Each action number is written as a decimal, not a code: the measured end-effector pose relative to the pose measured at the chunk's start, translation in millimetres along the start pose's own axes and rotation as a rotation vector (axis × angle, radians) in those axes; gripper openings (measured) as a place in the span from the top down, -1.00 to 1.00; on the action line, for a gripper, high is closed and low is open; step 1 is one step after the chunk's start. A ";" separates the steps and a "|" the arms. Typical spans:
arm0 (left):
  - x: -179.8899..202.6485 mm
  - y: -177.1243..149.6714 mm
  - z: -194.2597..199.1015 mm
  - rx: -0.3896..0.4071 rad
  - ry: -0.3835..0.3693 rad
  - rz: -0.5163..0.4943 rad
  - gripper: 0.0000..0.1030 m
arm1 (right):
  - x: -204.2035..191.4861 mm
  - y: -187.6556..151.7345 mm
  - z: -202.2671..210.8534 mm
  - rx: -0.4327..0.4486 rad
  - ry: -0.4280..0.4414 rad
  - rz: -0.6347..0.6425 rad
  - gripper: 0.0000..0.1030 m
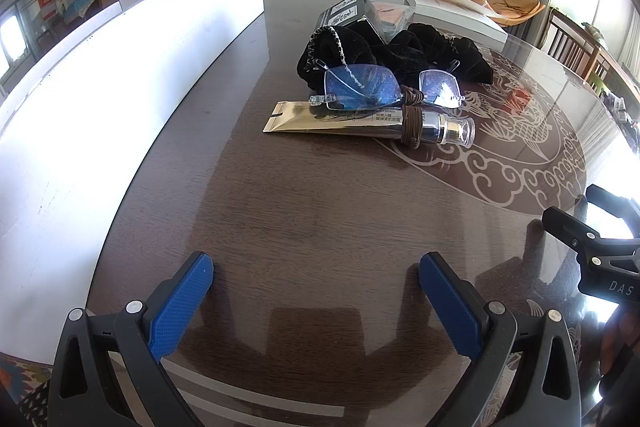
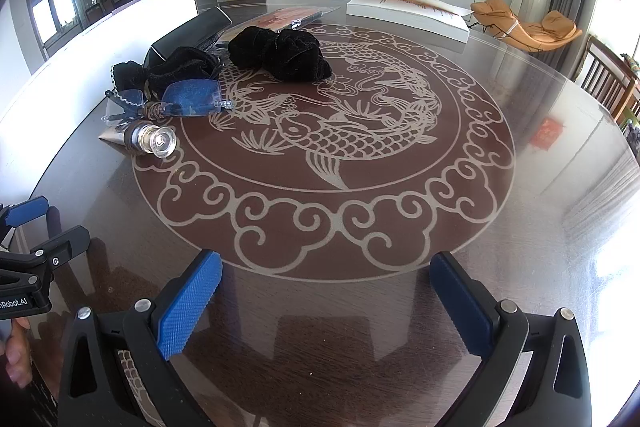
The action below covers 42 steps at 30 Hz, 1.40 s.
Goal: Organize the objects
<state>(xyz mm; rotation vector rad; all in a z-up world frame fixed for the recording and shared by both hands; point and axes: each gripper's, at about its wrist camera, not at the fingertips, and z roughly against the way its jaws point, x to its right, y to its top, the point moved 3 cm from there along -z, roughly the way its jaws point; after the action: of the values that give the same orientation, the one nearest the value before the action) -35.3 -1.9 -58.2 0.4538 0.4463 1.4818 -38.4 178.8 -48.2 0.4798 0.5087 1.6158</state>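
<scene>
A gold cream tube (image 1: 340, 121) with a clear cap (image 2: 158, 141) lies on the dark table, a brown hair tie (image 1: 412, 127) around it. Rimless blue-tinted glasses (image 1: 362, 89) rest against it, also in the right wrist view (image 2: 192, 101). Two black velvet pouches lie behind: one (image 1: 336, 53) (image 2: 176, 69) by the glasses, one (image 1: 444, 57) (image 2: 284, 53) further right. My left gripper (image 1: 316, 283) is open and empty, well short of the tube. My right gripper (image 2: 326, 287) is open and empty over the fish pattern's rim.
A long white panel (image 1: 120, 75) runs along the table's left side. A dark box (image 1: 348, 11) (image 2: 188, 31), a packet (image 2: 288, 17) and a flat white box (image 2: 408, 13) lie at the back. Chairs (image 2: 608, 79) stand on the right.
</scene>
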 end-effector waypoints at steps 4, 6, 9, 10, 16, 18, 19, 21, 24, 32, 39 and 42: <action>0.1 0.1 -0.2 0.000 0.000 0.000 -1.00 | 0.0 -0.1 0.1 0.000 0.000 0.000 -1.00; -0.3 0.0 0.5 0.000 0.000 0.000 -1.00 | 0.0 -0.2 0.2 0.000 0.000 0.000 -1.00; -3.0 -0.3 0.7 -0.001 0.008 0.013 -1.00 | -0.1 -0.2 0.2 0.000 0.000 0.000 -1.00; -5.9 1.0 0.3 -0.001 0.015 0.026 -1.00 | 0.0 -0.2 0.2 0.000 0.000 0.000 -1.00; -18.3 3.0 -0.2 0.000 0.051 0.082 -1.00 | -0.1 -0.3 0.2 0.000 0.001 0.000 -1.00; -18.3 3.4 -0.2 0.001 0.052 0.082 -1.00 | -0.2 -0.3 0.1 0.000 0.001 0.000 -1.00; -18.1 3.9 -1.0 0.002 0.052 0.083 -1.00 | -0.1 -0.3 0.2 0.000 0.001 0.000 -1.00; -19.7 4.5 -1.8 0.005 0.056 0.089 -1.00 | -0.1 0.0 0.1 0.001 0.002 0.001 -1.00; -22.0 5.1 -3.1 0.009 0.061 0.100 -1.00 | -8.1 8.3 -5.7 -0.034 0.039 0.050 -1.00; -23.1 7.0 -5.0 0.013 0.065 0.105 -1.00 | -90.5 69.5 -18.6 -0.030 0.276 0.317 -0.96; -26.7 7.7 -6.1 0.012 0.076 0.124 -1.00 | -126.1 75.5 -31.3 -0.254 0.793 0.195 -0.55; -26.0 9.0 -7.2 0.012 0.078 0.125 -1.00 | -132.4 77.7 -8.8 -0.212 0.803 0.270 -0.54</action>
<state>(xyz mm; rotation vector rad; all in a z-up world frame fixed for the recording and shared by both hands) -47.8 -27.4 -59.1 0.4413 0.4960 1.6227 -93.0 39.7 -11.9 -0.3035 0.8769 2.0777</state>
